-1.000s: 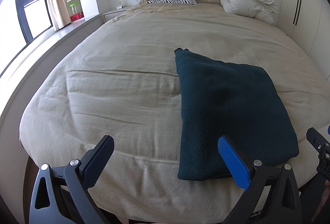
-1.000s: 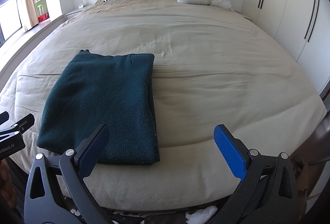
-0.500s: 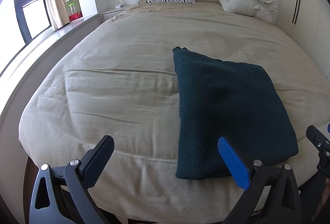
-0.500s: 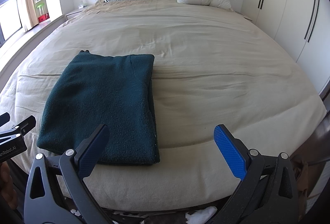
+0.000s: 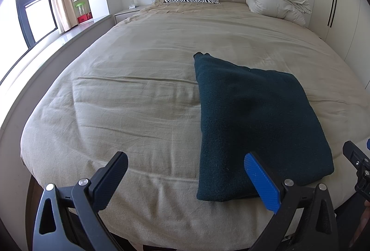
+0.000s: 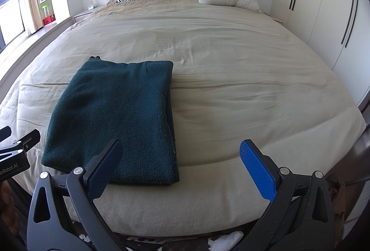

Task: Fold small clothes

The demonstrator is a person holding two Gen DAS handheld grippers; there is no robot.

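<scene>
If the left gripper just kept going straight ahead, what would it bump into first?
Probably the beige bedcover: the open left gripper points over bare cover, and the folded green garment lies off to its right. Depth is hard to judge here.

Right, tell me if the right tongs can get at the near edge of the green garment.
Probably yes. The right tongs are open and empty, the dark green garment lies flat near the bed's foot edge, and nothing sits between them.

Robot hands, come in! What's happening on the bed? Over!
Left gripper open, right gripper open, both empty. Dark green garment lies folded flat near the foot of the bed, untouched. Nothing in the way.
</scene>
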